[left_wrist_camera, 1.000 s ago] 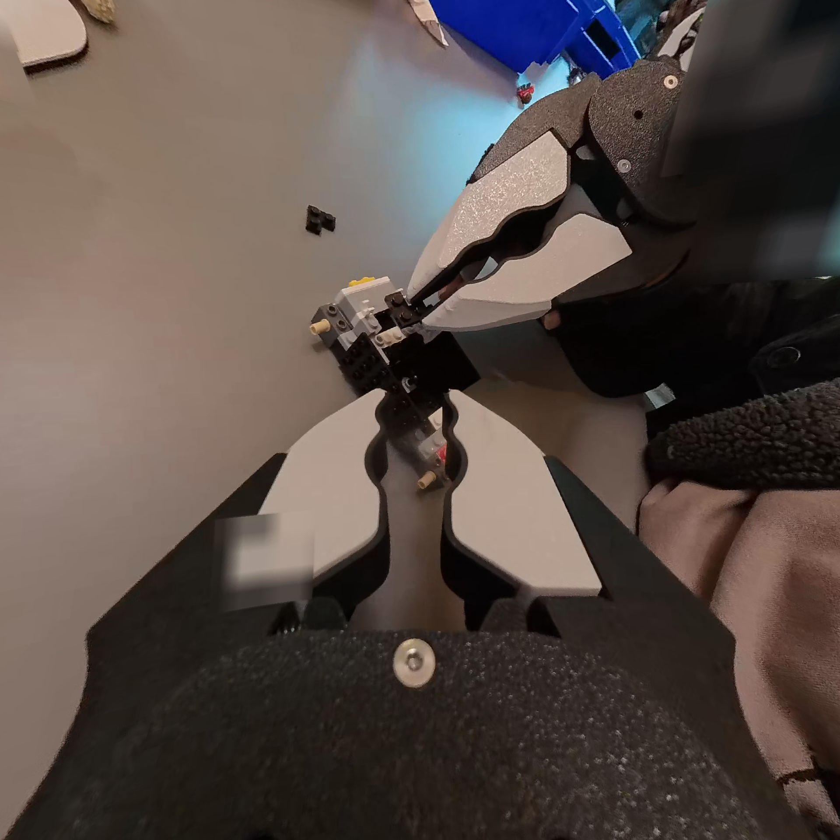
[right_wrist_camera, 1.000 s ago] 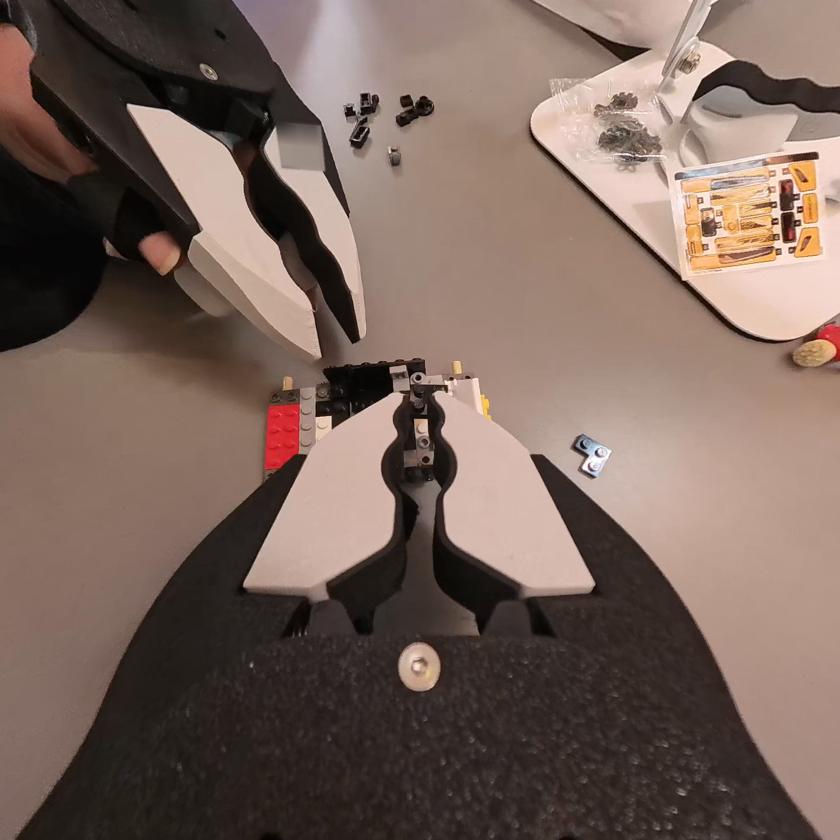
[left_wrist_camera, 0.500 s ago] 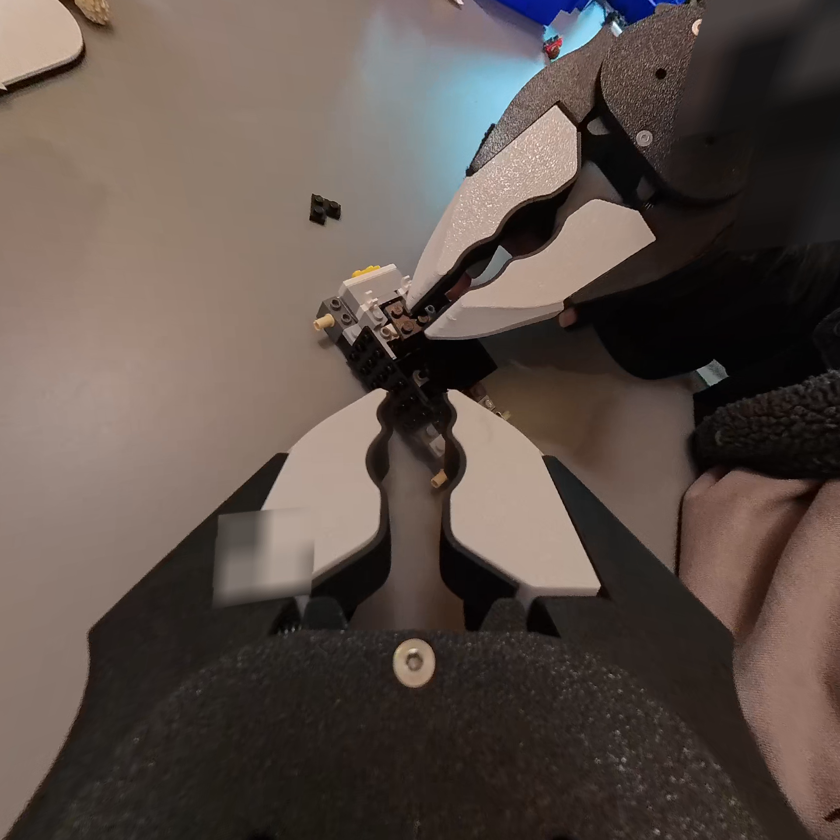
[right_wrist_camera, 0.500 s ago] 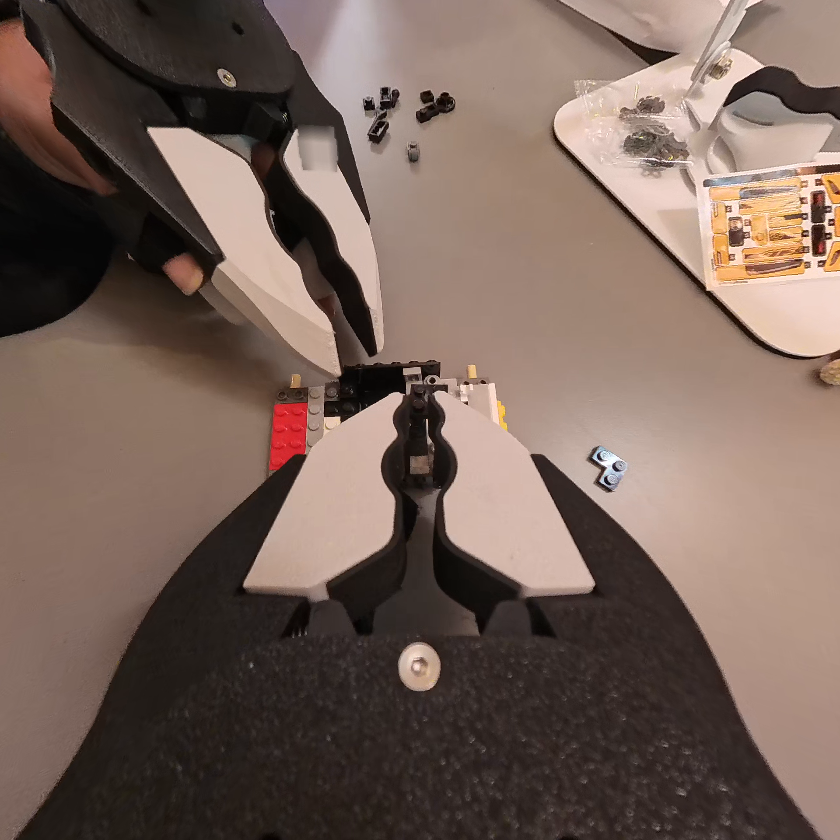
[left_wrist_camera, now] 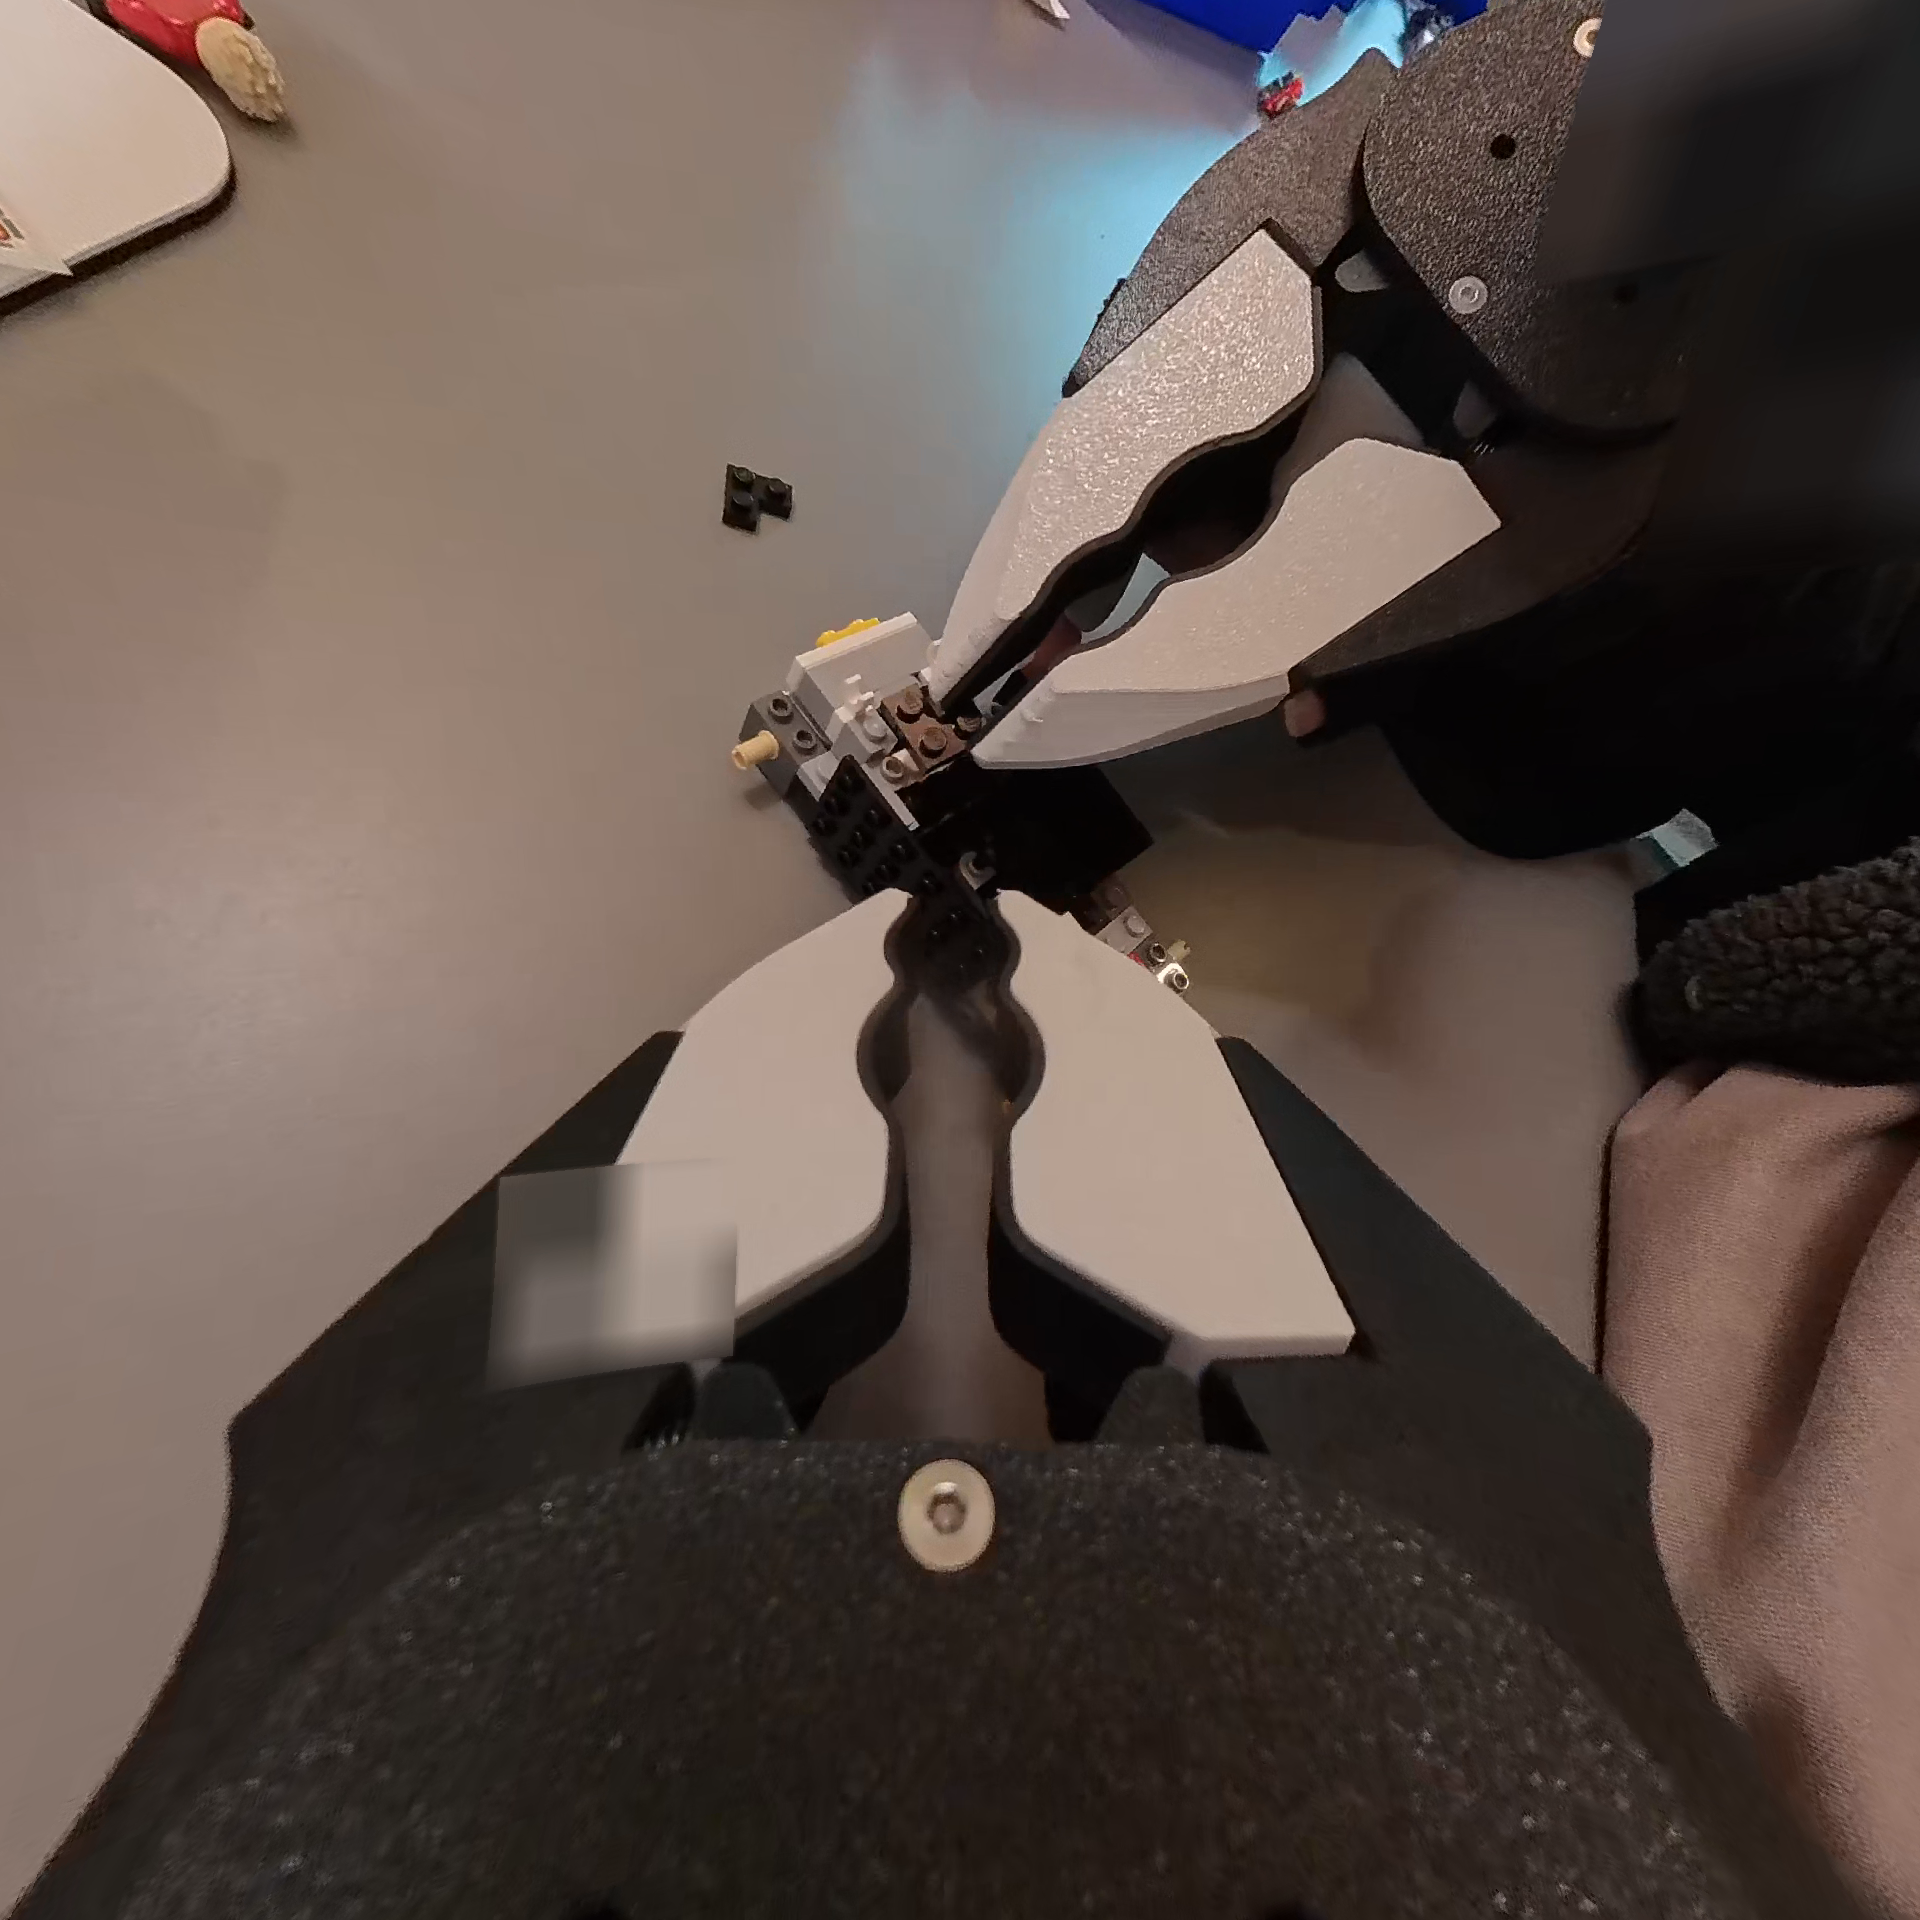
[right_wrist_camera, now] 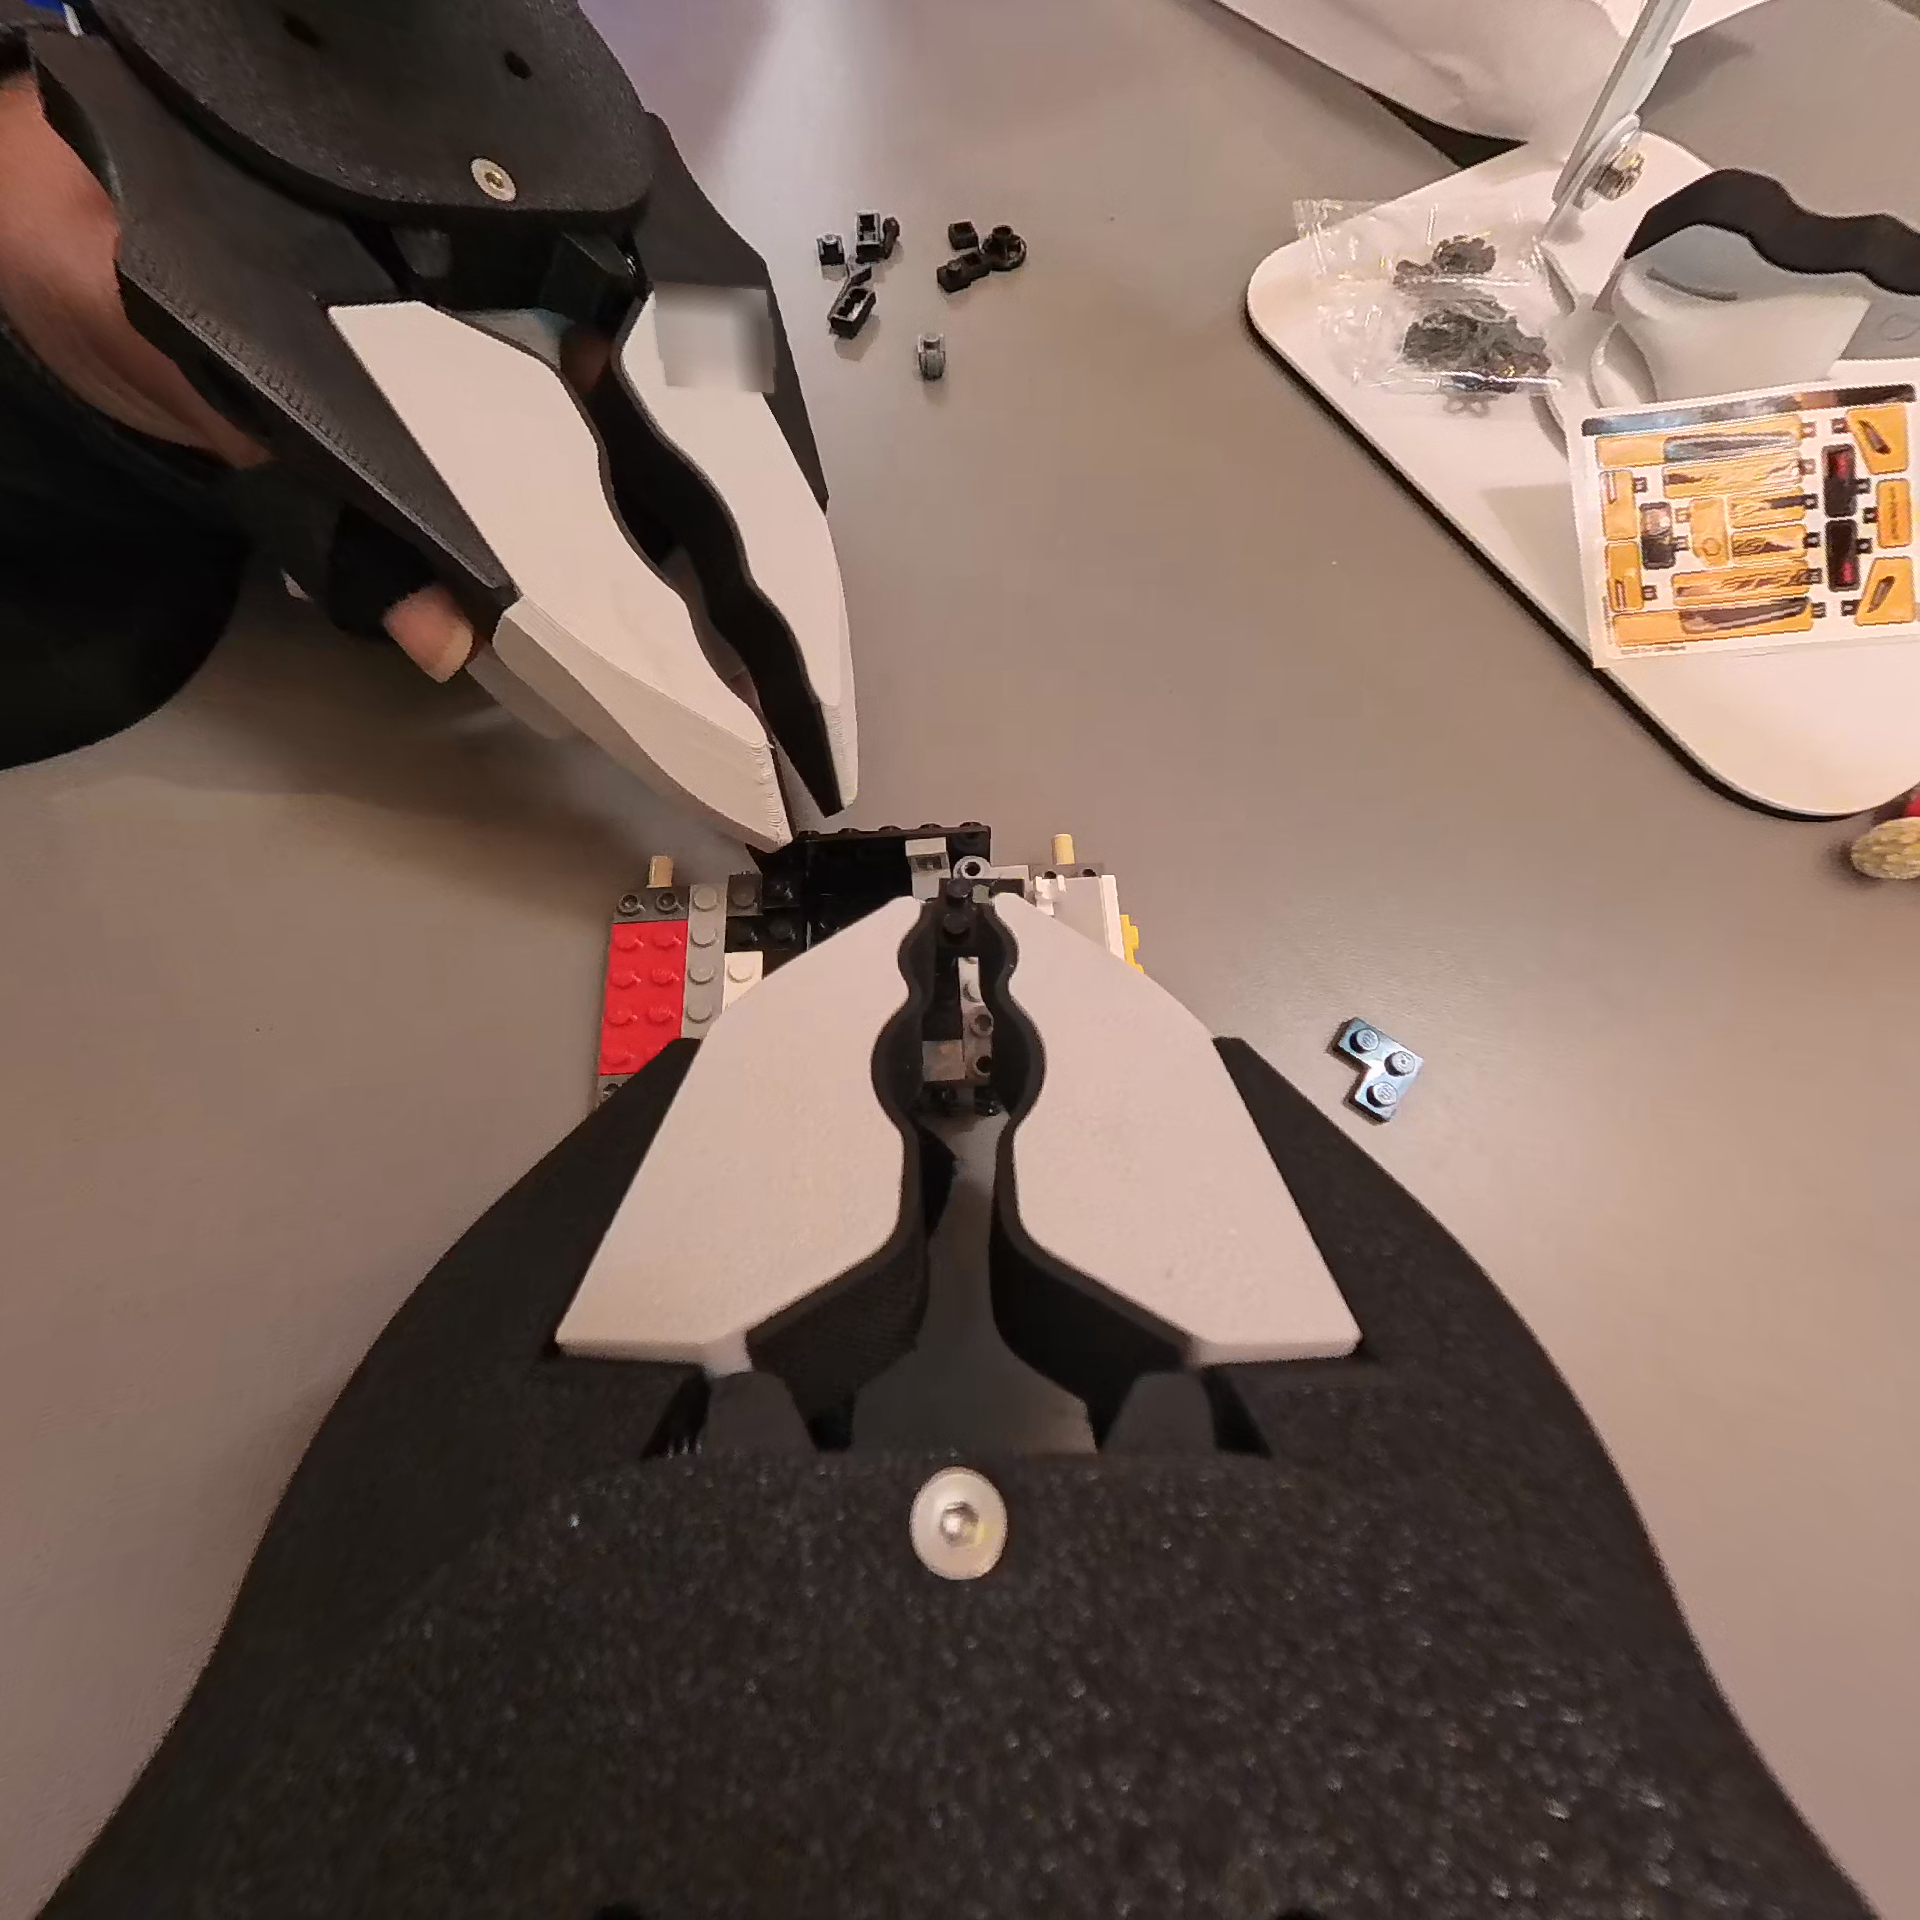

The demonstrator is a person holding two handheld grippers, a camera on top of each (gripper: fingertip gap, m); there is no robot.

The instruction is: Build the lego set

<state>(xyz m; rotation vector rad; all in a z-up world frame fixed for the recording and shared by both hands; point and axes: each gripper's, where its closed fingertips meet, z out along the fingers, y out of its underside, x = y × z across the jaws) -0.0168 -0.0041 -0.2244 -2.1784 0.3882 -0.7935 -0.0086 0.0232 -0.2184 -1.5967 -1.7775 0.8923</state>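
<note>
Left wrist view. A partly built lego model of black, white, grey and red bricks [left_wrist_camera: 914, 800] is seen resting on the matte grey table top [left_wrist_camera: 416, 727]. The left gripper with pale grey fingers [left_wrist_camera: 951, 920] is clenched on the model's near black edge. The right gripper of the same make [left_wrist_camera: 961, 717] reaches in from the upper right, its tips pinched on a small dark brown studded plate [left_wrist_camera: 925, 727] set against the model's top. A loose black L-shaped plate [left_wrist_camera: 756, 497] lies well apart on the table. A person's gloved hand [left_wrist_camera: 1455, 717] is seen behind the right gripper.

Right wrist view. The right gripper [right_wrist_camera: 961, 914] is seen closed on the small dark piece (mostly hidden between the fingers) over the lego model [right_wrist_camera: 727, 935]. The left gripper [right_wrist_camera: 805, 805] touches the model's far black edge, nearly shut. A dark blue-grey L-shaped plate [right_wrist_camera: 1380, 1070] lies to the right. Small black loose parts [right_wrist_camera: 914, 265] lie farther off. A white rounded board [right_wrist_camera: 1714, 707] carries a yellow sticker sheet [right_wrist_camera: 1756, 525] and clear bags of dark parts [right_wrist_camera: 1444, 317].
</note>
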